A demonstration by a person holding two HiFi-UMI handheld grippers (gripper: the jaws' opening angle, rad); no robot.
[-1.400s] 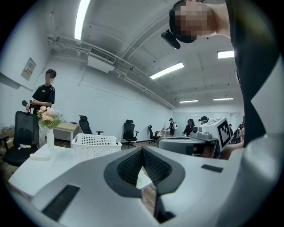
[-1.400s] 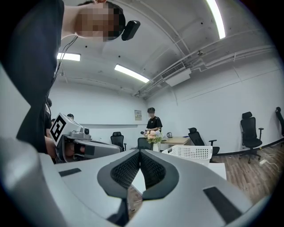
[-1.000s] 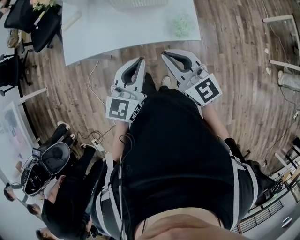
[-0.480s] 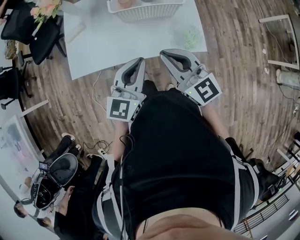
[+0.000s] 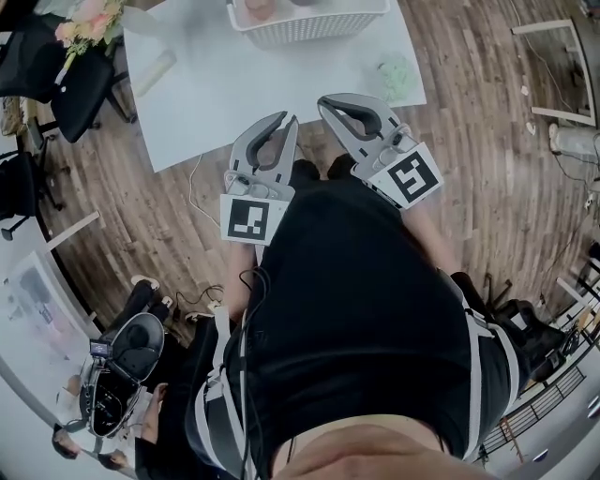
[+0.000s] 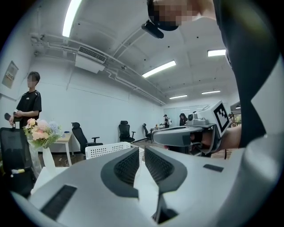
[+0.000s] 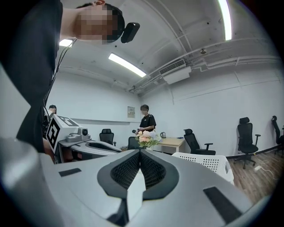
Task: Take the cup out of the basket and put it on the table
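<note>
My left gripper [image 5: 287, 122]: closed, empty; over the tabletop's [image 5: 234, 89] near edge
My right gripper [image 5: 326, 101]: closed, empty; just beside it
Cup [image 5: 258, 8]: in the basket [image 5: 309, 28], far side

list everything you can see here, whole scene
table: one, white, ahead of the person
basket: one, white and perforated, far edge of the table
cup: one, pinkish, inside the basket, partly cut off by the frame
small lump: one, pale green, right near corner of the table
flowers: one bunch, pink and white, in a pale vase at the table's left end
office chairs: several, black, left of the table and along the walls
standing person: one, black shirt, behind the flowers
floor: brown wood planks
left gripper: grey, held before the table, jaws drawn together, empty
right gripper: grey, beside it, jaws shut, empty
</note>
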